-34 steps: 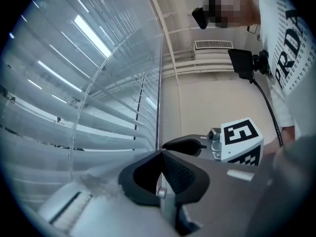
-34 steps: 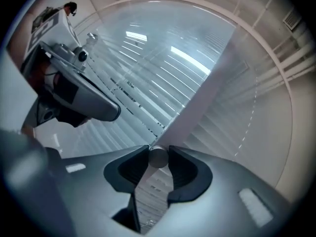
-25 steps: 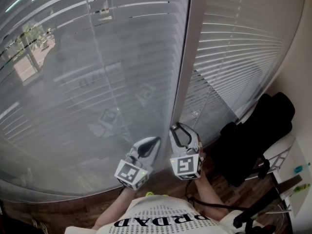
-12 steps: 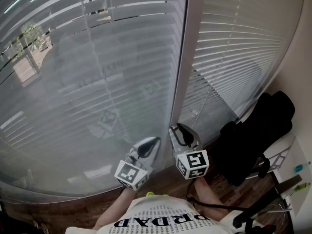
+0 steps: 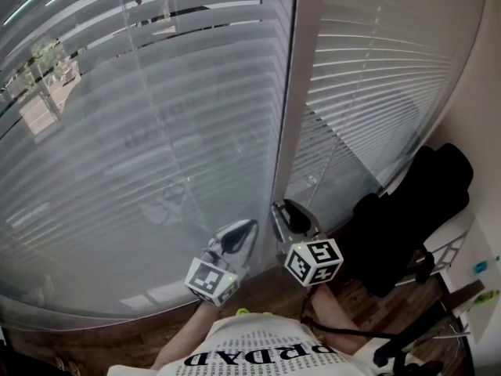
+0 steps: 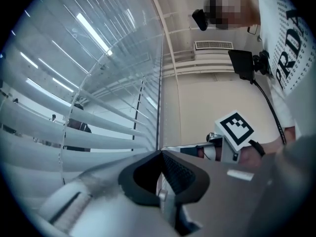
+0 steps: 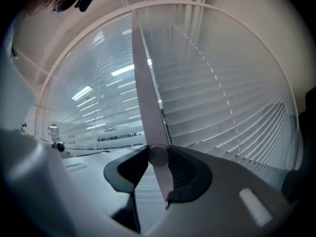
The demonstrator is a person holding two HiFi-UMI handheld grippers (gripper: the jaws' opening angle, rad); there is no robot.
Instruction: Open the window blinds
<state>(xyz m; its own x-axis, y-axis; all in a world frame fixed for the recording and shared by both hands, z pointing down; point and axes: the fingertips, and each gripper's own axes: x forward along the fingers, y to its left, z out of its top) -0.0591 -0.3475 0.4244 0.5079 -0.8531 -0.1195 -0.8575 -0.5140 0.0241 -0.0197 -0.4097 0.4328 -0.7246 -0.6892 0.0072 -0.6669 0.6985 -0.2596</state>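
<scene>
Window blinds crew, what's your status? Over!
Left gripper shut, empty. Right gripper clamped on tilt wand by window frame. Blind slats mostly closed. Black bag off right, not in the way.

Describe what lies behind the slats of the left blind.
Through slat gaps in the left blind, a tree and sunlit ground show outside at upper left. Elsewhere the slats cover whatever is outside.
</scene>
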